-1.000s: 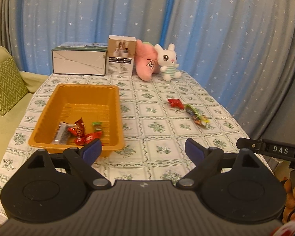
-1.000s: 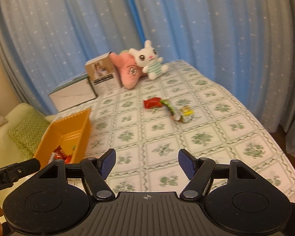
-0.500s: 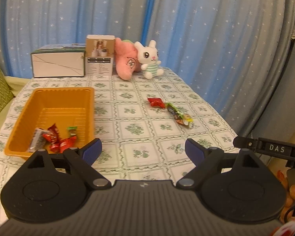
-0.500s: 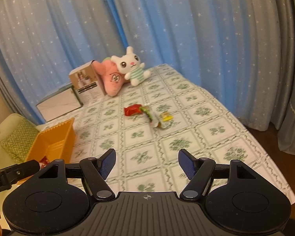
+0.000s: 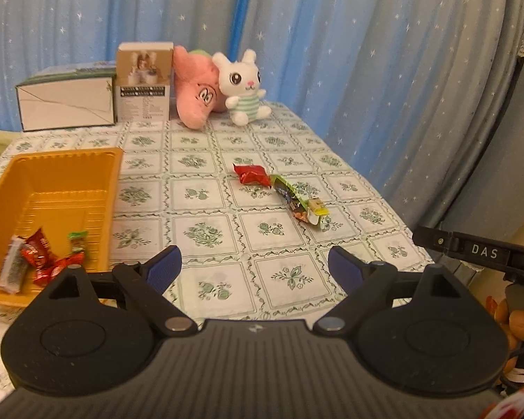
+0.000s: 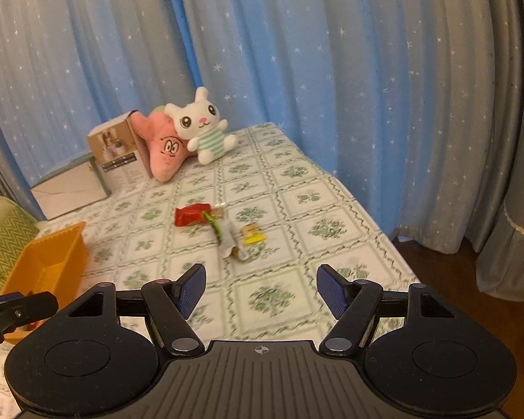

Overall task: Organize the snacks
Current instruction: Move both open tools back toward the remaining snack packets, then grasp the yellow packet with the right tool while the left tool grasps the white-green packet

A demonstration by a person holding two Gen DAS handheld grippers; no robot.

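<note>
An orange tray (image 5: 52,155) (image 6: 49,262) sits at the table's left with several wrapped snacks (image 5: 40,256) in its near end. Loose on the cloth to the right lie a red packet (image 5: 251,174) (image 6: 192,214), a long green wrapper (image 5: 291,197) (image 6: 223,234) and a small yellow packet (image 5: 318,206) (image 6: 252,235). My left gripper (image 5: 255,267) hangs open over the near table, well short of them. My right gripper (image 6: 260,288) is open too, nothing between its fingers, with the loose snacks beyond and just left of centre.
At the back stand a white flat box (image 5: 64,103), a brown carton (image 5: 144,82), a pink plush (image 5: 195,90) and a white rabbit plush (image 5: 242,89). Blue starred curtains close off the far and right sides. The table's right edge (image 6: 377,216) drops to the floor.
Both views have swung right: the tray has slid toward the left edge and the loose snacks have come closer and nearer the centre. Both grippers kept the same opening.
</note>
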